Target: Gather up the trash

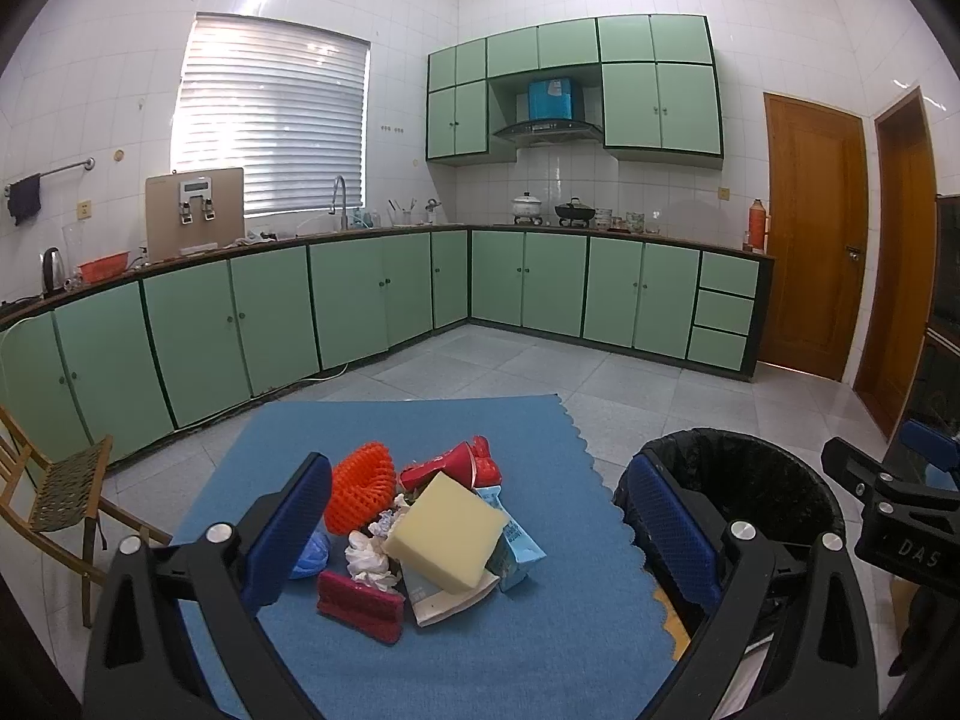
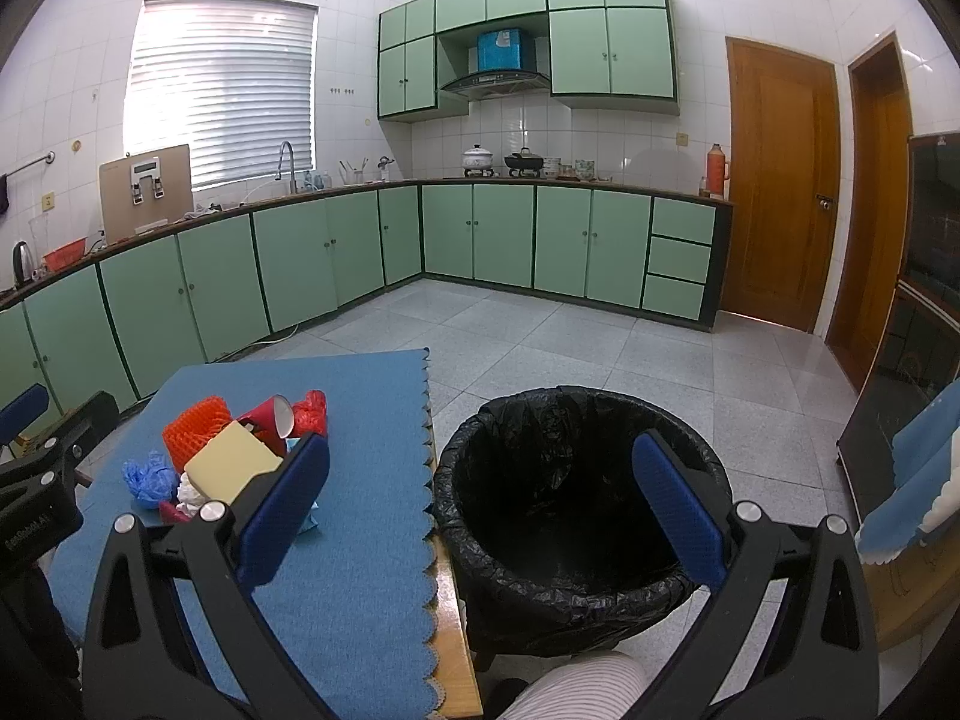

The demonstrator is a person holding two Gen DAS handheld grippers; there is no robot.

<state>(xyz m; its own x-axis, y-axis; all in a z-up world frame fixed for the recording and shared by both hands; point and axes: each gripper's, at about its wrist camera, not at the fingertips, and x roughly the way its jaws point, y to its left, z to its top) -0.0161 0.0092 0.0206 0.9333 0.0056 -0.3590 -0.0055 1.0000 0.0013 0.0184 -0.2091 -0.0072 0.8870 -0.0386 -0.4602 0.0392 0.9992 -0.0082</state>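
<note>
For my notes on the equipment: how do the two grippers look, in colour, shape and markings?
Both the left gripper and the right gripper have black angular frames with silver round bolts, and two flat fingers covered in blue textured pads. The right one's body bears white letters "DAS".

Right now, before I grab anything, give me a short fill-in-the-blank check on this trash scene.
1. The trash pile lies on a ____ mat.
2. The bin is lined with a ____ bag.
3. The yellow sponge lies ____ the pile.
4. Both the left gripper and the right gripper are ____.

Missing words: blue; black; on top of; open
</note>
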